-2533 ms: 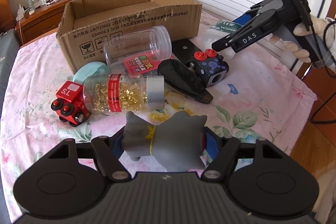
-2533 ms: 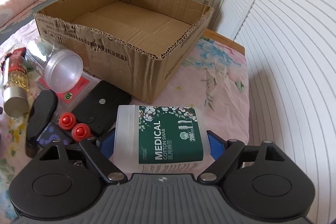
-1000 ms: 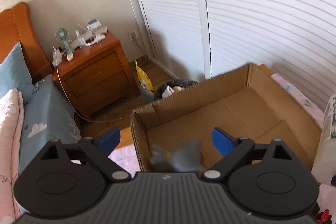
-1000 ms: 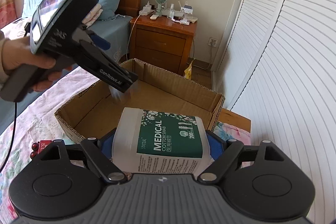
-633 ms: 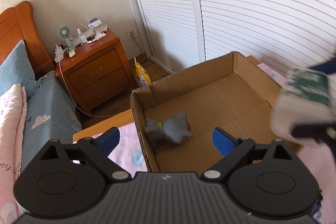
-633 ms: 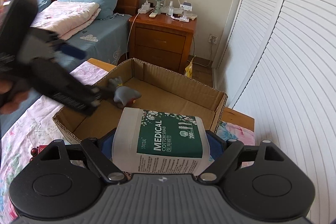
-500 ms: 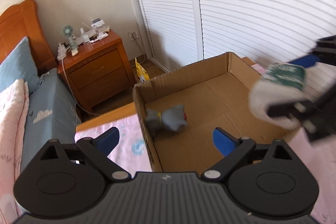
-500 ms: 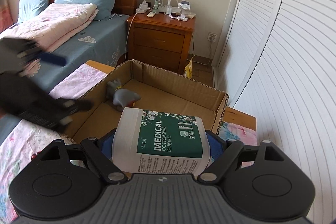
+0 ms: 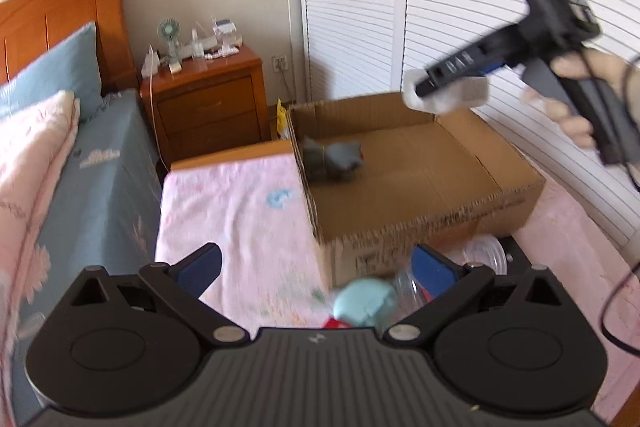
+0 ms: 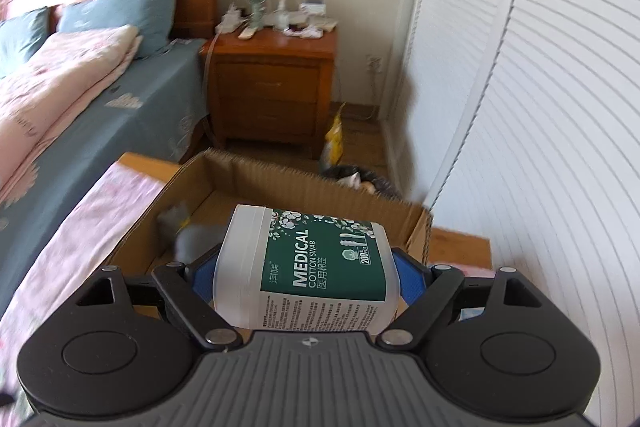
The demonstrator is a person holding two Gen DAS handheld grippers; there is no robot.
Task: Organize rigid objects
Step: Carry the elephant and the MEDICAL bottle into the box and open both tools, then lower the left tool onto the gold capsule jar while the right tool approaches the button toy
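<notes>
An open cardboard box [image 9: 436, 227] stands on the pink floral table. A grey toy [image 9: 332, 159] lies in its far left corner and shows blurred in the right wrist view [image 10: 188, 231]. My left gripper [image 9: 316, 269] is open and empty, held back from the box's near left corner. My right gripper [image 10: 306, 277] is shut on a white medical cotton swab box with a green label [image 10: 316, 267] and holds it above the cardboard box [image 10: 320, 187]. The left wrist view shows that gripper [image 9: 444, 95] over the box's far right side.
A mint round object [image 9: 364, 303], a clear jar [image 9: 486, 255] and a red item lie in front of the box. A bed [image 10: 80, 95] and a wooden nightstand [image 10: 272, 83] stand beyond the table. White louvred doors [image 10: 520, 107] run along the right.
My left gripper let the grey toy go into the box and has drawn back and down. My right gripper has carried the cotton swab box up over the box.
</notes>
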